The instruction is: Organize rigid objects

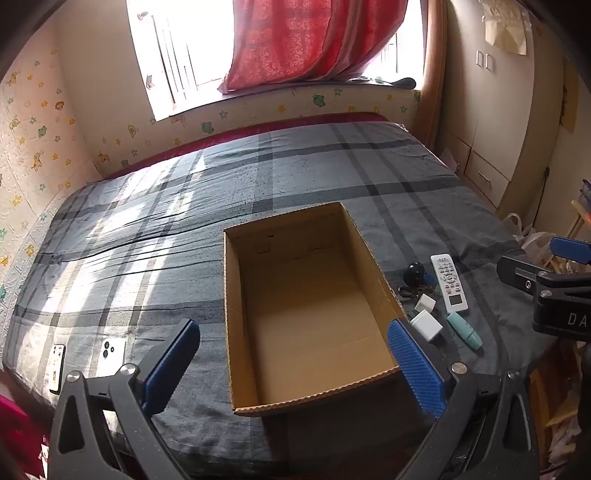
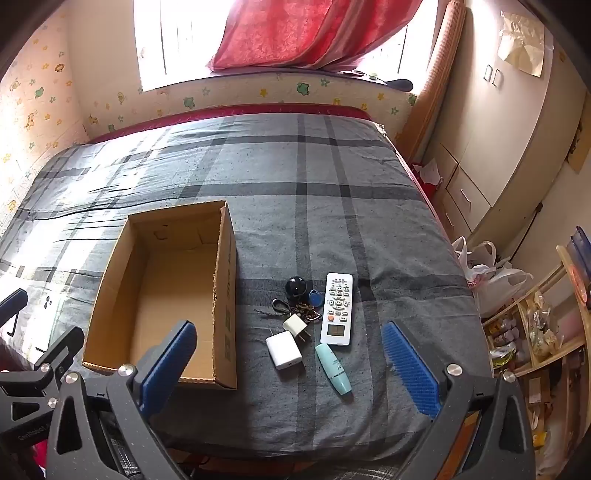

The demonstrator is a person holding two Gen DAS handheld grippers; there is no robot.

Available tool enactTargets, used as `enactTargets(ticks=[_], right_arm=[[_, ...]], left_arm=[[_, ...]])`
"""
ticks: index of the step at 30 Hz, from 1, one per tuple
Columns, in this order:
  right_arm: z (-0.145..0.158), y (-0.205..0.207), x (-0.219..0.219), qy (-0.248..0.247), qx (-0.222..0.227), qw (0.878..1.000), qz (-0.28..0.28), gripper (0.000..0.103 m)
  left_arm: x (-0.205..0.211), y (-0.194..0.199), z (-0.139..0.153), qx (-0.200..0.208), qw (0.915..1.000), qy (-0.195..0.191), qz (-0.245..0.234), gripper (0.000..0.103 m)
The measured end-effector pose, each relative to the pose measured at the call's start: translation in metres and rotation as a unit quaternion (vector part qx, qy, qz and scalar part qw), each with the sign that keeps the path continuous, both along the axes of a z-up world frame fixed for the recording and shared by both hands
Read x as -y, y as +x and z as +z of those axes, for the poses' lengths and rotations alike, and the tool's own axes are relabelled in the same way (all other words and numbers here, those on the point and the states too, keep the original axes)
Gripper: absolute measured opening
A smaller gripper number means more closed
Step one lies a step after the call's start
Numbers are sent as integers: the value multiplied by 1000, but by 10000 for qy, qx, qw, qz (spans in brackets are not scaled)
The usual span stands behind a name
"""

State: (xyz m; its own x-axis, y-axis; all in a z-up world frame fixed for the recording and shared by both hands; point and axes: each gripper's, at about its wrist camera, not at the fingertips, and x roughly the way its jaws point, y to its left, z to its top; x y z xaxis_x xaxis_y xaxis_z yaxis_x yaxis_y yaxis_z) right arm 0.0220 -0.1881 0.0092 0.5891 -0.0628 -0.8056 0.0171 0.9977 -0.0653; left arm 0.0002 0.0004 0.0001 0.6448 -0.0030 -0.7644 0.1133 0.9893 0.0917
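An open, empty cardboard box (image 1: 236,314) lies on the grey plaid bed. My left gripper (image 1: 293,325) hovers open over the box's near end, nothing between its fingers. Right of the box (image 2: 226,295) lie a white remote (image 2: 337,308), a black ball (image 2: 296,287), a blue key fob (image 2: 314,295) with keys (image 2: 301,312), two white chargers (image 2: 283,349) (image 2: 294,325) and a teal tube (image 2: 332,367). My right gripper (image 2: 290,328) is open above this cluster, touching none of it. The same cluster appears in the left wrist view around the remote (image 1: 448,282).
Two phones (image 1: 112,352) (image 1: 57,367) lie near the bed's left front corner. A papered wall borders the bed on the left and a window with a red curtain (image 2: 295,33) at the far end. Plastic bags (image 2: 491,273), a shelf (image 2: 535,332) and a wardrobe (image 2: 498,147) stand to the right.
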Motion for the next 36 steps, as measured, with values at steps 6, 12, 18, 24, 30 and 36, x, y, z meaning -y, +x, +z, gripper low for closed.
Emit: enactTargets(ticks=[6, 12, 18, 24, 30, 36], right_arm=[[1, -1, 0, 21, 29, 10000, 16, 103], [-2, -2, 1, 7, 25, 10000, 18, 103], [3, -3, -1, -5, 37, 10000, 19, 103], [3, -4, 0, -18, 77, 10000, 34, 103], [5, -4, 0, -18, 88, 10000, 34, 103], [6, -4, 0, -22, 106, 9999, 34, 103]], left_arm=[[0, -1, 1, 64, 10000, 29, -9, 103], [1, -1, 4, 87, 10000, 17, -27, 103], [2, -2, 4, 110, 9999, 66, -77, 103], [3, -3, 5, 129, 9999, 76, -77, 103], [4, -3, 7, 146, 9998, 98, -90, 103], [4, -3, 7, 164, 9998, 110, -102, 103]])
